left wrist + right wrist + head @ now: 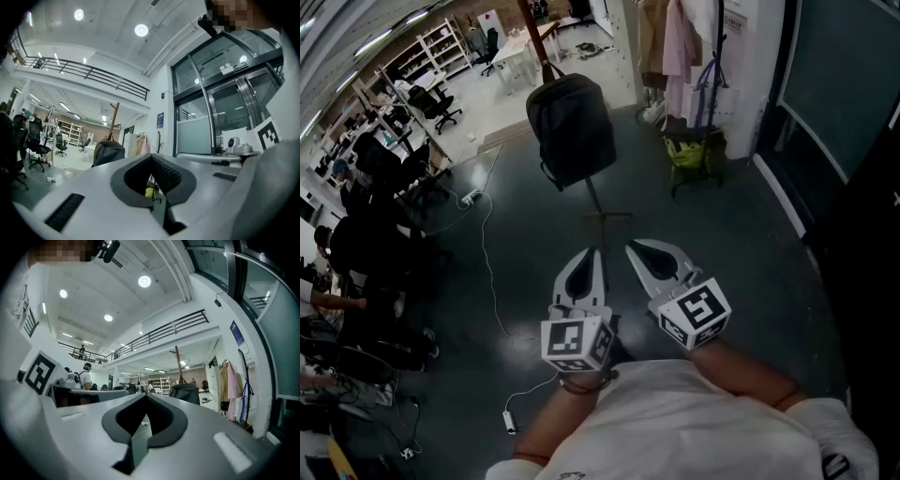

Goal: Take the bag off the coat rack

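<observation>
A black backpack [570, 127] hangs from a brown wooden coat rack [531, 26] whose foot [606, 217] stands on the dark floor ahead of me. Both grippers are held low and close together, well short of the bag. The left gripper [597, 253] and the right gripper [634, 249] are each shut with nothing between the jaws. The left gripper view has the backpack [108, 152] left of its closed tips [151, 158]. In the right gripper view the backpack [184, 392] sits right of the closed tips [146, 395].
Garments hang on a rail [680, 42] at the back right, above a yellow-green bag [686, 150]. A glass door wall [834, 94] runs along the right. Cables [490, 272] and a power strip [470, 197] lie on the floor at left, by office chairs [431, 103] and seated people.
</observation>
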Tool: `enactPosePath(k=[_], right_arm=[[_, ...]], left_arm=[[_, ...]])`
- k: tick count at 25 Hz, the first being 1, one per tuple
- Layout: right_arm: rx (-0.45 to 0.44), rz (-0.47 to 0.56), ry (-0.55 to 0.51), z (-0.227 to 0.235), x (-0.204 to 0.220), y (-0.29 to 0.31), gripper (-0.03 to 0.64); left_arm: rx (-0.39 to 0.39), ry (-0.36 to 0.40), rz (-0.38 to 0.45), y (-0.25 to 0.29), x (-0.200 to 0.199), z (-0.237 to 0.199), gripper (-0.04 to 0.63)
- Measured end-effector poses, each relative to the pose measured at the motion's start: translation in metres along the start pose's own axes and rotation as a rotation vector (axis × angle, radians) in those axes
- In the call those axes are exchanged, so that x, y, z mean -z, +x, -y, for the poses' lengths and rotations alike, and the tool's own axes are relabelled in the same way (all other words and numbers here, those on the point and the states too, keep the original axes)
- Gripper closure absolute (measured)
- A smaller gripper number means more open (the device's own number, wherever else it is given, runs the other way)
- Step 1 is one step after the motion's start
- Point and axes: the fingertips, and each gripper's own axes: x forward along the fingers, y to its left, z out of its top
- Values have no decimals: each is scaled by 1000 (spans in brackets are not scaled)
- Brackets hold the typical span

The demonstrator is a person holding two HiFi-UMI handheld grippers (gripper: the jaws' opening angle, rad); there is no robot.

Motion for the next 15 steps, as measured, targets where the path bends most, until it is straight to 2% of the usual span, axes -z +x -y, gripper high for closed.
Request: enactPosePath(k=[15], right_arm=[[-19, 0, -9, -13, 4, 37, 615]], left_arm=[[-11, -11, -7, 2, 2, -40, 589]])
